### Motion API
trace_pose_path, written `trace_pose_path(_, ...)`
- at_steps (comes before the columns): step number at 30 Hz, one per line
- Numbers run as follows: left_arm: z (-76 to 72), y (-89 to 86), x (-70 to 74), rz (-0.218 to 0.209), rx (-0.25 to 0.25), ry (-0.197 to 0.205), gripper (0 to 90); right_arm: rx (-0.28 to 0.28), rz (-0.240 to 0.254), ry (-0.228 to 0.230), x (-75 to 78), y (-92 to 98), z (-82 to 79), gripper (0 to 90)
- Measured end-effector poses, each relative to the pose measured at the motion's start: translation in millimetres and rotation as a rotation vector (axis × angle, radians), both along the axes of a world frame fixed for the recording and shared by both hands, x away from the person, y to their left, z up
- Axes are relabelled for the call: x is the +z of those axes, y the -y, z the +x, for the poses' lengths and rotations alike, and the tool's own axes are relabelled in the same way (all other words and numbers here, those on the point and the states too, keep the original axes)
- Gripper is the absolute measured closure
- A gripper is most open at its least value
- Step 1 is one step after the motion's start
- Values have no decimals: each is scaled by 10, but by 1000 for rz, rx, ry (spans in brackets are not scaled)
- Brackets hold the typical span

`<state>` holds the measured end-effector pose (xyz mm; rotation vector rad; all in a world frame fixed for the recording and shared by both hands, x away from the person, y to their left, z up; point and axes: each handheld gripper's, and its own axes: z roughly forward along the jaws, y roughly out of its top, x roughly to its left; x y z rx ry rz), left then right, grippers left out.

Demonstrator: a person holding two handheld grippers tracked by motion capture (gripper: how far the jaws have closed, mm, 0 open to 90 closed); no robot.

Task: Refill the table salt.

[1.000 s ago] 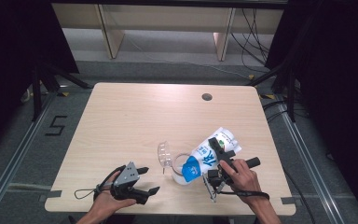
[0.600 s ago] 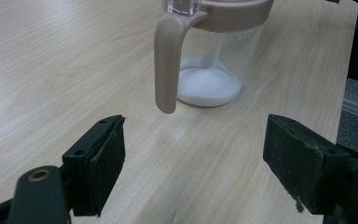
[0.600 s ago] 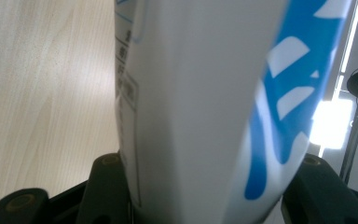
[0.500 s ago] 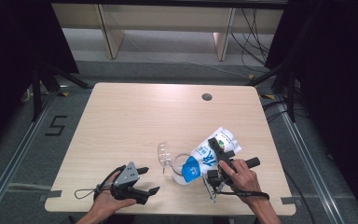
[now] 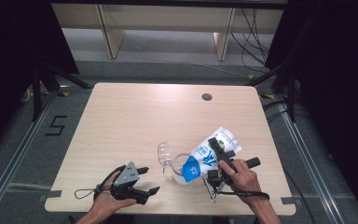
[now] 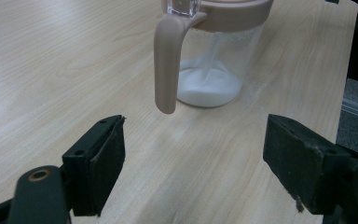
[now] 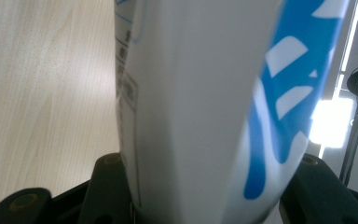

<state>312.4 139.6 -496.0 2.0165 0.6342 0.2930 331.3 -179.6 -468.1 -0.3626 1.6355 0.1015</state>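
Left gripper view: white powder (image 6: 208, 89) inside jug (image 6: 223, 51); high view can't resolve it.

Jug (image 6: 214, 51) top cut off; bag (image 7: 205, 102) print blurred, perhaps unreadable.

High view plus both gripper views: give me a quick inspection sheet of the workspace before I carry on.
Surface: light wood table, one round hole near the far edge.
Job's things: white-and-blue bag tilted over a clear jug with a beige handle; white powder in its bottom.
Clutter: nothing seen.
Grippers: right gripper shut on the bag; left gripper open, holding nothing, short of the jug.
Cables: one loops from the left gripper; more on the floor behind the table.
Surroundings: black stands, dark curtains, grey floor.
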Motion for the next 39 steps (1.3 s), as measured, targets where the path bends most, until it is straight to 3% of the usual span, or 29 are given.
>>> trace_pose_path(11,0,2,-6,-6,2,-8,206,0,9,1,0,0,4,541)
trace_pose_path(19,1,-5,5,6,-4,5,206,2,-15,-1,15,-8,0,542)
trace_pose_path(22,2,-5,4,6,-5,6,206,-2,4,2,2,-2,-2,542)
trace_pose_path(24,2,-4,4,6,-4,5,206,4,-16,5,16,-9,0,542)
trace_pose_path(35,-5,-1,1,0,5,-6,206,-2,-10,4,14,-7,-3,544)
trace_pose_path(36,3,-6,5,8,-7,7,206,0,-10,6,14,-7,-3,544)
trace_pose_path(39,3,-4,4,6,-5,6,206,15,-30,16,30,-15,6,544)
